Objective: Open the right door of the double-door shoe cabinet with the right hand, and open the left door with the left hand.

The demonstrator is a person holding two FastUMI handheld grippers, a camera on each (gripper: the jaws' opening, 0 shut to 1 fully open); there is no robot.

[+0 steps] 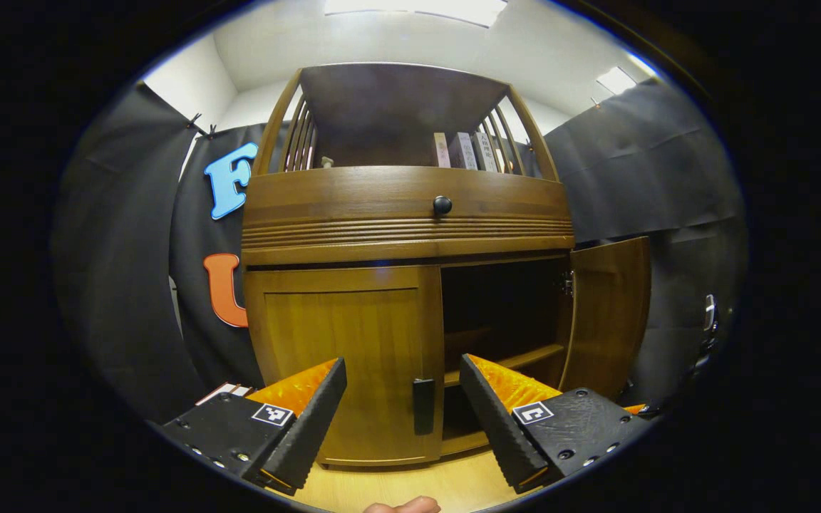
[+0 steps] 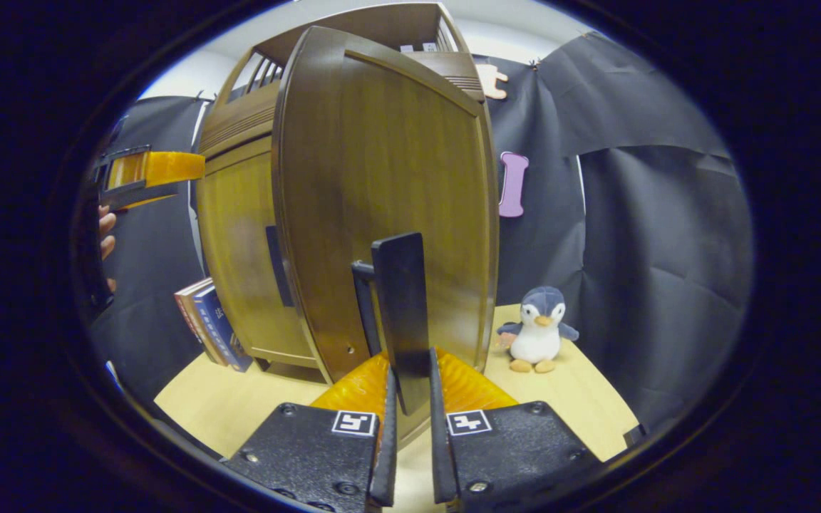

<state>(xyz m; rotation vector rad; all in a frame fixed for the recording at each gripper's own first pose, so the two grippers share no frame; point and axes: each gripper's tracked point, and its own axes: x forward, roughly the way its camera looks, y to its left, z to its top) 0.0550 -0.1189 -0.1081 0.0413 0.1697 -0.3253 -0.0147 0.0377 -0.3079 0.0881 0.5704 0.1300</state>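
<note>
Nearest in the right gripper view, the right gripper (image 2: 410,406) is closed on the dark handle (image 2: 402,313) of the right door (image 2: 389,185), both fingers pressed against the handle's flat bar from either side. That door is swung well out from the shoe cabinet (image 2: 236,235), its front face turned toward the camera. On the pale tabletop (image 2: 581,406) just right of the door stands a small plush penguin (image 2: 537,329), near the black cloth wall; to the left, a few books (image 2: 207,320) lean against the cabinet's side. Farther off at the left edge, the other gripper (image 2: 143,171) shows with a hand (image 2: 105,239) behind it. In the left gripper view, the left gripper (image 1: 403,410) is spread wide — its fingers apart and touching nothing — hanging in front of the left door (image 1: 343,356), which sits shut and flush with the cabinet front. This door's dark handle (image 1: 422,406) lies between the fingers but beyond them. To its right the cabinet's inside is dark, with a shelf (image 1: 507,360) across it, and the right door (image 1: 610,313) stands open at the far right. Above — a drawer front with a round black knob (image 1: 442,205), then an upper shelf holding a few books (image 1: 464,151).
</note>
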